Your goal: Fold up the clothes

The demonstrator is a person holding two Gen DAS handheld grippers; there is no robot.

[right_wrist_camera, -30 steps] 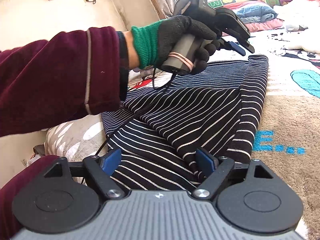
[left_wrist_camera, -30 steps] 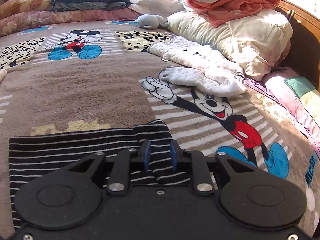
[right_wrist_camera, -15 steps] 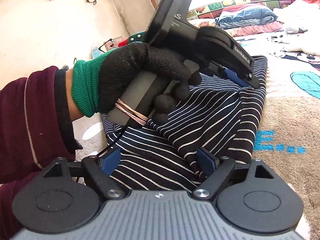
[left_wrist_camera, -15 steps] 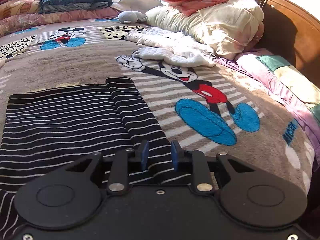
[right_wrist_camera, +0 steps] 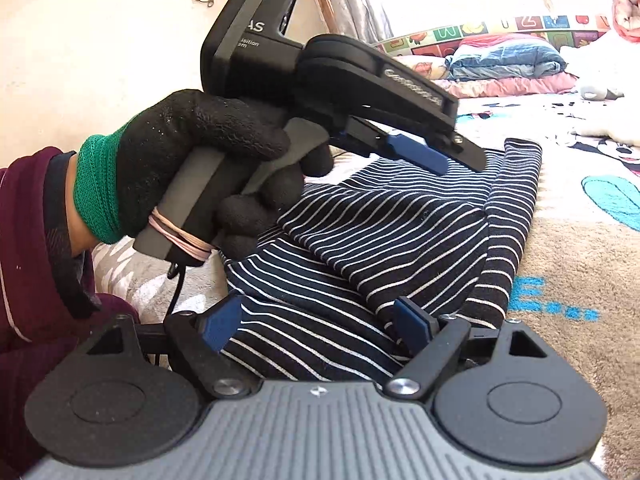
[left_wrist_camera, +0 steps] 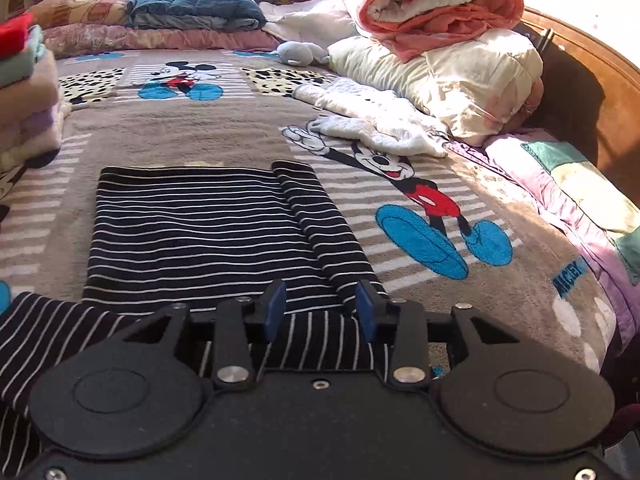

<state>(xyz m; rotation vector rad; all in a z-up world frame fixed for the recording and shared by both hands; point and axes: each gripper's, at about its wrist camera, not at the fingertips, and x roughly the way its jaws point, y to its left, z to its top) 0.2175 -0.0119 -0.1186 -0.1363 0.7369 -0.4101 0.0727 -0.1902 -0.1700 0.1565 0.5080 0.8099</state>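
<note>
A black shirt with thin white stripes [left_wrist_camera: 192,216] lies spread on the bed blanket, its sleeve [left_wrist_camera: 320,216] folded in along the right side. My left gripper [left_wrist_camera: 320,310] hovers over the shirt's near end with its blue pads apart and nothing pinched; striped cloth shows below the gap. In the right wrist view a gloved hand [right_wrist_camera: 192,160] holds that left gripper [right_wrist_camera: 440,156] above the shirt [right_wrist_camera: 400,232]. My right gripper [right_wrist_camera: 316,326] stands wide open at the shirt's near corner, with bunched cloth lying between its fingers.
A stack of folded clothes [left_wrist_camera: 24,92] stands at the left. A white fleece garment [left_wrist_camera: 380,124] lies beyond the shirt. A cream quilt [left_wrist_camera: 460,76] and an orange blanket [left_wrist_camera: 436,8] pile up against the wooden headboard [left_wrist_camera: 592,92]. Pillows line the far side.
My left gripper drew back along the sleeve toward the shirt's near end and opened, letting go of the sleeve. The right gripper stayed open in place.
</note>
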